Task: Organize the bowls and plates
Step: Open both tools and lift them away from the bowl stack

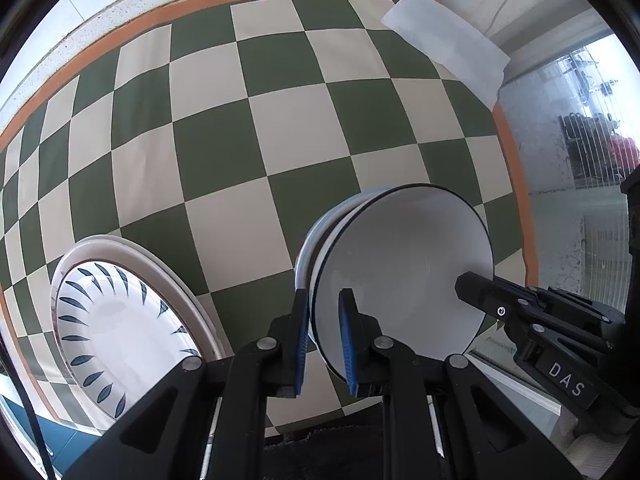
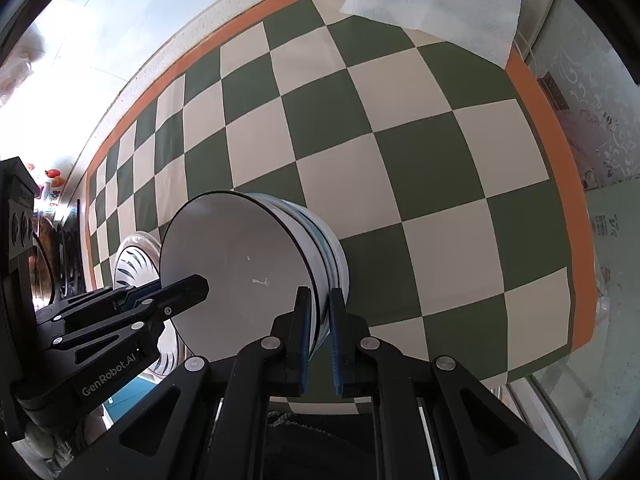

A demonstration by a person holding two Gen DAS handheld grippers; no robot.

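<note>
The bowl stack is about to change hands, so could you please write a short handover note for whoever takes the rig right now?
Left hand-held gripper: shut on the bowl stack, at its left rim.
Right hand-held gripper: shut on the same stack, at the opposite rim.
The stack is white bowls nested together on the checkered mat.
The leaf-patterned plate sits on a larger white plate to the stack's left.
A paper towel lies at the mat's far corner.
Done: bowls nested, plates stacked.
Left: set the bowl stack in place and release.

I see a green-and-cream checkered tablecloth [image 1: 256, 128] with an orange border covering the table, and 1 white paper napkin [image 1: 446, 42] lying at its far right corner, overhanging the edge.
</note>
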